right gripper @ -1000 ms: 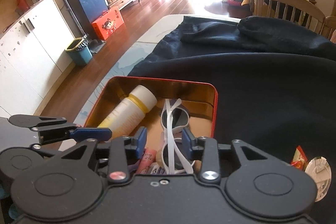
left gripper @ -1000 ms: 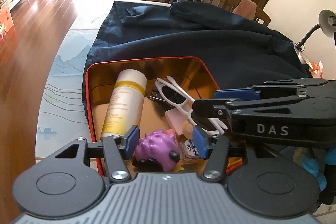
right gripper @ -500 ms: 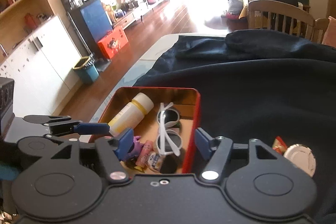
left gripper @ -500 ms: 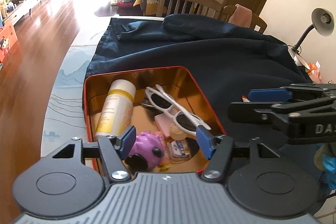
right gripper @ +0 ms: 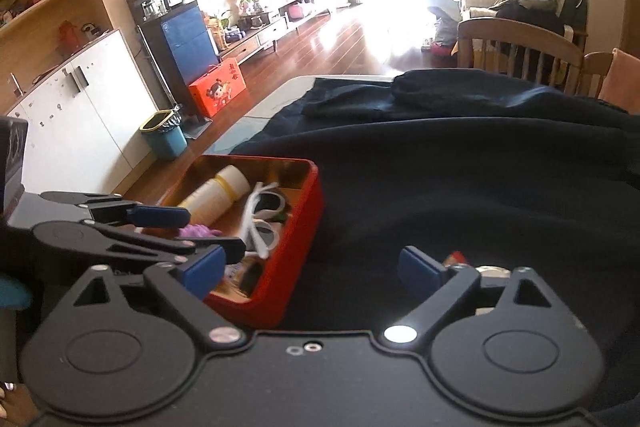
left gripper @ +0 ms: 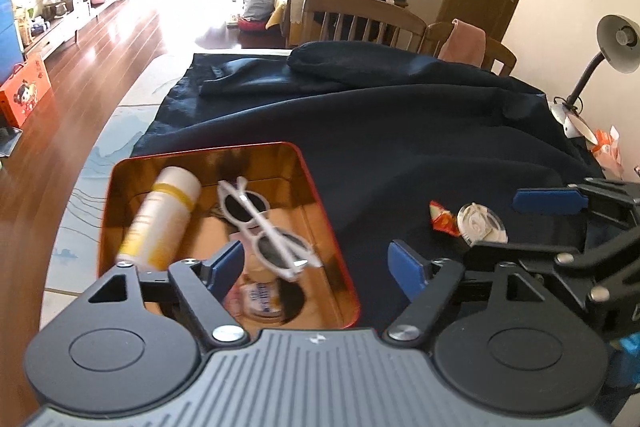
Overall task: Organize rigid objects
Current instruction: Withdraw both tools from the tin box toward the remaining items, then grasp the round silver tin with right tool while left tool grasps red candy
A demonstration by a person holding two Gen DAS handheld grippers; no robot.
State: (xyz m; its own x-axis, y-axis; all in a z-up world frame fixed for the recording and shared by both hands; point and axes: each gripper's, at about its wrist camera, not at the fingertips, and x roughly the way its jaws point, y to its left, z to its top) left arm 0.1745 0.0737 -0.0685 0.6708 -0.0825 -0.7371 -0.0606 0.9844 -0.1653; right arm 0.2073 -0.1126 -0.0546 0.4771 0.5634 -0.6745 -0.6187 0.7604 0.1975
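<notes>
Together above a cloth-draped worktop, two hand-held tongs hang with jaws opening and nothing between them. Left tongs (left gripper: pixel 316 265) hover over the near end of a red tin box (left gripper: pixel 320 195) with a gold lining; right tongs (right gripper: pixel 310 271) sit just right of that box, above the dark navy cloth (right gripper: pixel 460 187) that covers most of the worktop.

Inside the box lie a white bottle with a yellow band (left gripper: pixel 162 219) along the left wall, white sunglasses (left gripper: pixel 264 227) slanting across the middle, a small round labelled jar (left gripper: pixel 262 301) at the near end and, seen from the right wrist, a purple spiky toy (right gripper: pixel 198 231) beside the bottle.

On the cloth to the right of the box, apart from it, rest a red wrapped sweet (left gripper: pixel 442 221) and, touching it, a round silvery lid (left gripper: pixel 480 225). Wooden chairs (left gripper: pixel 360 17) stand at the far edge, and a desk lamp (left gripper: pixel 612 47) at far right.
</notes>
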